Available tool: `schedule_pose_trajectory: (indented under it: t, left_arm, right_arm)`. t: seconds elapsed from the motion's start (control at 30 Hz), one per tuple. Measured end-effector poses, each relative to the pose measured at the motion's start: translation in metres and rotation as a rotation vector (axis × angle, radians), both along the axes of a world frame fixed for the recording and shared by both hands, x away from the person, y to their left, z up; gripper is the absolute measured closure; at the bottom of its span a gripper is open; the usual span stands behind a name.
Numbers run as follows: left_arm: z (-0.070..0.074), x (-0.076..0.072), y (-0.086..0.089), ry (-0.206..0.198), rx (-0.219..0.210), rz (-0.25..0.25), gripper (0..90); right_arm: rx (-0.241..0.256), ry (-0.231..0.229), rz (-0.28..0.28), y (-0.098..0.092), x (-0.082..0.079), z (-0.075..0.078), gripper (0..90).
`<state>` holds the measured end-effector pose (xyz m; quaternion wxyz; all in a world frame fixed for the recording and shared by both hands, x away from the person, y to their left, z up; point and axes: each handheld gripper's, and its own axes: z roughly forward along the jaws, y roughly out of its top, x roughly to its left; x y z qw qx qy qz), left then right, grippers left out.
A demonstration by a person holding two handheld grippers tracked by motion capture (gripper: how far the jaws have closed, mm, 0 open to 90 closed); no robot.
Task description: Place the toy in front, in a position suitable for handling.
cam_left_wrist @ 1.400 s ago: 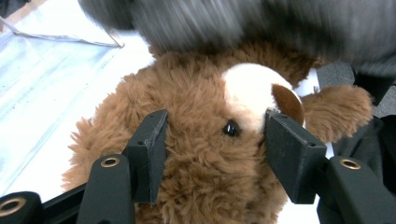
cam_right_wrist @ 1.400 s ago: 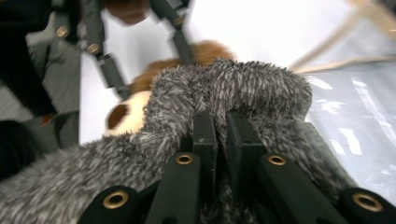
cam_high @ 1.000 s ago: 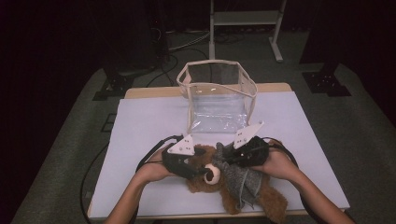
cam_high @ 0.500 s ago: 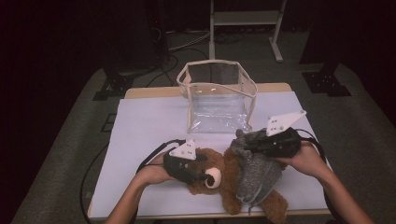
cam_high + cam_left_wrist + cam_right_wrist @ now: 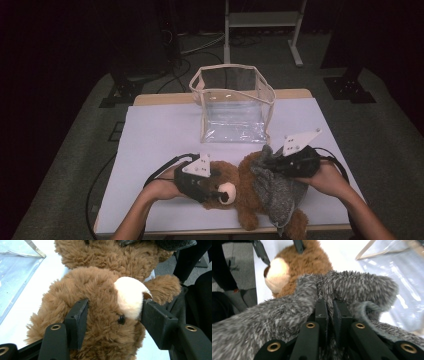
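My left gripper clamps bear's head, right gripper pinches grey cloth. Both soft, light, squashy; grip deep w/ fur or it'll slip.

White table: teddy bear, clear bag on it.

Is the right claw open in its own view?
No, the right claw has its jaws pinched nearly together on the grey fuzzy cloth draped over the teddy bear.
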<state>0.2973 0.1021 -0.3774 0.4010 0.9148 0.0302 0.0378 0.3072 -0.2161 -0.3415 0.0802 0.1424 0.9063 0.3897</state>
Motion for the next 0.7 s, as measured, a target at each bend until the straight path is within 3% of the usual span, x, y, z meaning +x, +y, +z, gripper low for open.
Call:
schedule_pose_trajectory:
  t: [0.13, 0.3, 0.37, 0.43, 0.57, 0.7]
  left_arm:
    - [0.001, 0.0, -0.001, 0.001, 0.011, -0.002, 38.5]
    - [0.002, 0.001, -0.002, 0.0, 0.017, -0.005, 38.1]
    - [0.001, 0.002, -0.002, 0.006, 0.01, -0.001, 38.0]
    - [0.001, 0.002, -0.002, 0.007, 0.009, -0.001, 37.9]
    - [0.001, 0.002, -0.001, 0.006, 0.009, -0.001, 37.8]
    - [0.001, 0.003, -0.001, 0.007, 0.009, -0.001, 37.8]
  right_arm:
    - [-0.008, 0.01, 0.001, 0.004, 0.001, -0.008, 78.2]
    - [0.054, 0.061, -0.018, -0.011, 0.003, 0.005, 66.1]
    - [0.075, 0.06, -0.031, -0.018, -0.001, 0.015, 60.2]
    - [0.075, 0.053, -0.033, -0.02, -0.003, 0.018, 59.9]
    - [0.078, 0.057, -0.011, -0.021, -0.012, 0.02, 56.0]
    - [0.097, 0.083, 0.019, -0.022, -0.017, 0.021, 45.7]
